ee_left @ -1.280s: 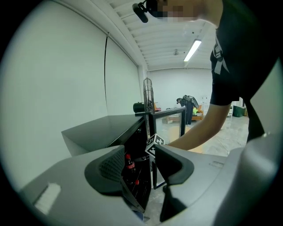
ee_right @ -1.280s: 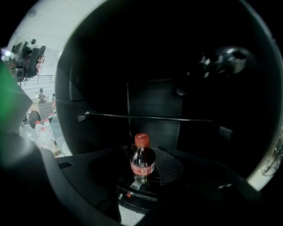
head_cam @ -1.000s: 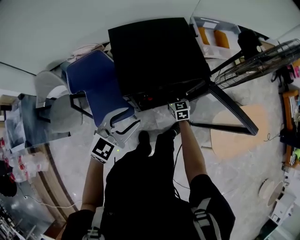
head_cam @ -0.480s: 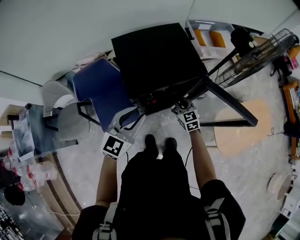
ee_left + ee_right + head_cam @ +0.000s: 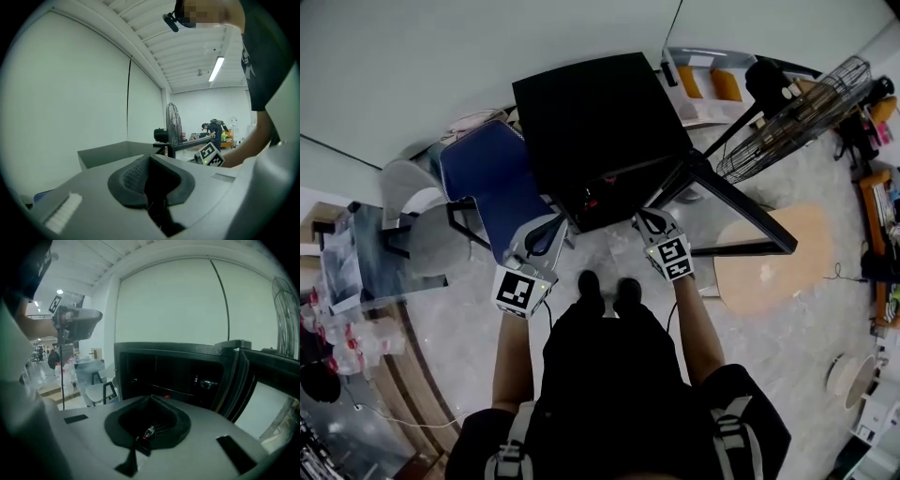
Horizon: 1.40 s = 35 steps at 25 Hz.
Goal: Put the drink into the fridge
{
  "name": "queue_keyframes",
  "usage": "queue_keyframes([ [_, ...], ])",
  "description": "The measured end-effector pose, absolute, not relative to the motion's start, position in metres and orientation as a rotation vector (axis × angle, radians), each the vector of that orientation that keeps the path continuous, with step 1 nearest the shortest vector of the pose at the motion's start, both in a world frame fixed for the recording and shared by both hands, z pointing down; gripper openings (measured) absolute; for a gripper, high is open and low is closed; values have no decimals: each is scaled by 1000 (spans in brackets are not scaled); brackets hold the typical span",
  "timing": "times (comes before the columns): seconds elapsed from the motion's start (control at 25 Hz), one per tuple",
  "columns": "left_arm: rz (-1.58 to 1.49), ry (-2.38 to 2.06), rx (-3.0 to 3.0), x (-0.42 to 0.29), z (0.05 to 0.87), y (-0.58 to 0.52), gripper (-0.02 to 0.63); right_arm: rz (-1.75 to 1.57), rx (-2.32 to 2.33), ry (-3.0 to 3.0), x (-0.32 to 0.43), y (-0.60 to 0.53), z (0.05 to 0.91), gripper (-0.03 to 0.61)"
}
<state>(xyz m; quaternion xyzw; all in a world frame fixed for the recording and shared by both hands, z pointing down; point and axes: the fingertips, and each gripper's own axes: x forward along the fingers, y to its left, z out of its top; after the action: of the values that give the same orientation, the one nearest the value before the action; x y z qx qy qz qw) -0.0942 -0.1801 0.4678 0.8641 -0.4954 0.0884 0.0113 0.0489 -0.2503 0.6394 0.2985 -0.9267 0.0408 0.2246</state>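
Note:
A black mini fridge (image 5: 591,112) stands on the floor in front of my feet, its door (image 5: 741,202) swung open to the right. In the right gripper view the dark fridge interior (image 5: 168,373) faces me, and a small red thing (image 5: 592,199) shows inside. My left gripper (image 5: 548,230) hangs by the fridge's left front corner. Its jaws are closing and the pads (image 5: 136,176) meet with nothing between them. My right gripper (image 5: 647,217) is at the fridge opening, shut and empty (image 5: 150,399). No drink is in either gripper.
A blue chair (image 5: 487,173) stands left of the fridge, with grey chairs (image 5: 417,225) beyond it. A glass table (image 5: 352,267) with bottles is at the far left. A standing fan (image 5: 787,122) and a round wooden board (image 5: 773,258) lie to the right.
Both grippers' jaws have closed. The view shifted as the person stepped back slightly, and the left gripper drew nearer the fridge's left corner.

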Motion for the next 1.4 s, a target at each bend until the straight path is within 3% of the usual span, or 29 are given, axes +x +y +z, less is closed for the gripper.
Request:
queue_keyframes([
  [1.0,377,-1689,2582,-3,473,-148,2,11,644,-2679,120,-254,607,2],
  [1.4,430,-1750,2518,0,479,-129,2,-22,590,-2668,124,-247,615,2],
])
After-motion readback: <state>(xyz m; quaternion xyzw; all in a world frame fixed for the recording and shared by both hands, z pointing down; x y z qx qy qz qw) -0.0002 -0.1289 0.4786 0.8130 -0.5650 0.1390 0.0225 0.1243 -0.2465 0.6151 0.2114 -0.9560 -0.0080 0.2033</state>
